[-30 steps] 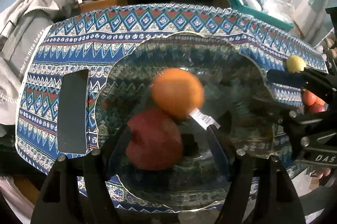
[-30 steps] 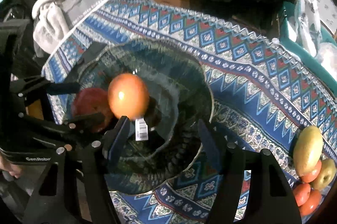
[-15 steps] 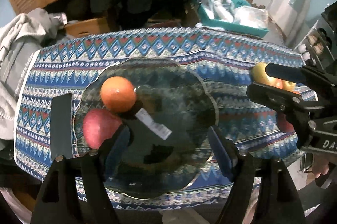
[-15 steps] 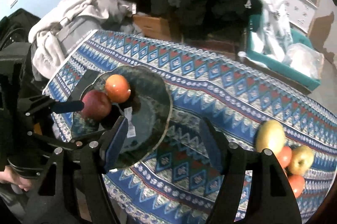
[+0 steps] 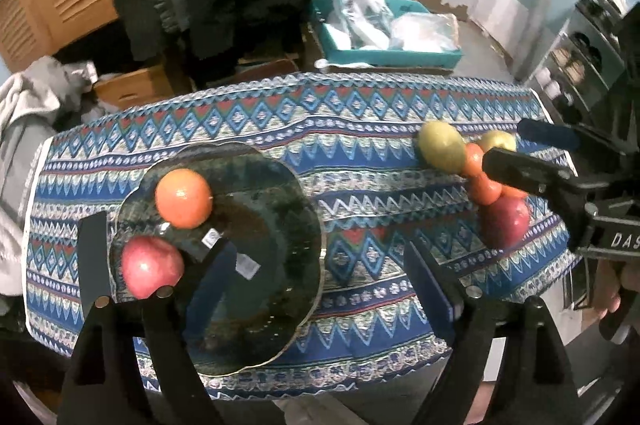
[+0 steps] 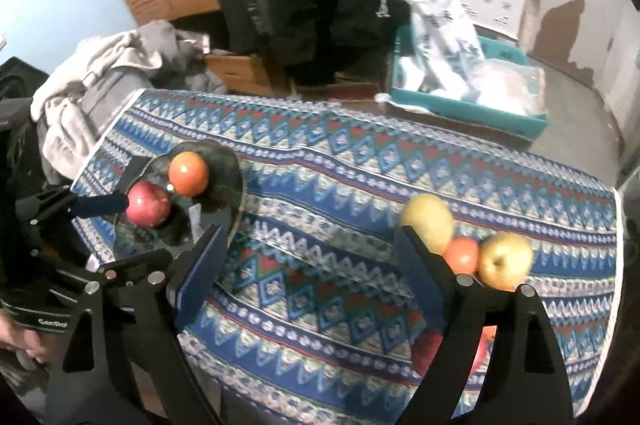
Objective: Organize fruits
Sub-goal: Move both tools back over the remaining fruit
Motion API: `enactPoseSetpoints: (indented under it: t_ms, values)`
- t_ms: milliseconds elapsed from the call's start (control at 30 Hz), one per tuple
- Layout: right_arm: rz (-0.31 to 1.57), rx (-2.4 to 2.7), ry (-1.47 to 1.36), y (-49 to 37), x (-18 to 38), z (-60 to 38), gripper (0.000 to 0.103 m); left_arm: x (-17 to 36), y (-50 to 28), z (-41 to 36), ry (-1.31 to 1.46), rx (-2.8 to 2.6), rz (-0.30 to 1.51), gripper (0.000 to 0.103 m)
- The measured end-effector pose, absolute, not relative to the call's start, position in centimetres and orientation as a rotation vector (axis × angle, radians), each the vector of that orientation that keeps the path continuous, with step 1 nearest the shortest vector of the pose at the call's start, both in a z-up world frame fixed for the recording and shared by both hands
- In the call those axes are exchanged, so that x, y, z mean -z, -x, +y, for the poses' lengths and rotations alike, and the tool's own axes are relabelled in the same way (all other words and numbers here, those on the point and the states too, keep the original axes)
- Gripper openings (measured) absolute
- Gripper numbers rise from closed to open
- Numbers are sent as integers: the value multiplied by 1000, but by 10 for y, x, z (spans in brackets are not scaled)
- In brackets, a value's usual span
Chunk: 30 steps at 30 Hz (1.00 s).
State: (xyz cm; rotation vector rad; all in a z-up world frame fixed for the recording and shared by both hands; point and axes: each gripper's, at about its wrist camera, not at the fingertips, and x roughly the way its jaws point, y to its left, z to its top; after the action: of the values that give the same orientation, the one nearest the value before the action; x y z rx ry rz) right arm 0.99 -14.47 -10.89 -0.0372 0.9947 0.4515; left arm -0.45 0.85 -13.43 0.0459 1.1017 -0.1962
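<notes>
Both tongs, left (image 5: 316, 277) and right (image 6: 308, 265), gape wide, holding nothing. Loose round fruits (image 6: 464, 249) cluster at two o'clock, nearest the right tongs; the scalloped glass plate (image 6: 234, 201) on the patterned table (image 6: 360, 177) sits at ten o'clock.

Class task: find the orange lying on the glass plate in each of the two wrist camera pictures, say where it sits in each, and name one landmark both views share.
Left wrist view: the orange sits left of centre, on the far-left part of the glass plate, just above the red apple.
Right wrist view: it is in the left-middle, small, up and right of the red apple.
Shared landmark: the teal tray behind the table.
</notes>
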Motion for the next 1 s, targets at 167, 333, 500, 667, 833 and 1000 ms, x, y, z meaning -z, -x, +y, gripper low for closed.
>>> enactPoseSetpoints:
  t_ms: [167, 333, 500, 667, 833, 1000]
  values:
    - [997, -408, 27, -5, 111, -170, 87, 139, 6, -13, -88, 227, 1117, 87]
    - [1022, -353, -14, -2, 116, -201, 87, 143, 7, -31, -129, 254, 1116, 87]
    - [1053, -299, -37, 0, 127, -227, 87, 150, 5, -43, -153, 281, 1127, 87]
    - [1097, -266, -32, 5, 146, -242, 87, 161, 5, -53, -174, 289, 1154, 87]
    - [1170, -226, -25, 9, 176, -254, 87, 173, 4, -64, -185, 307, 1179, 87]
    - [1229, -230, -19, 10, 200, -258, 87, 185, -2, -71, -179, 312, 1207, 87]
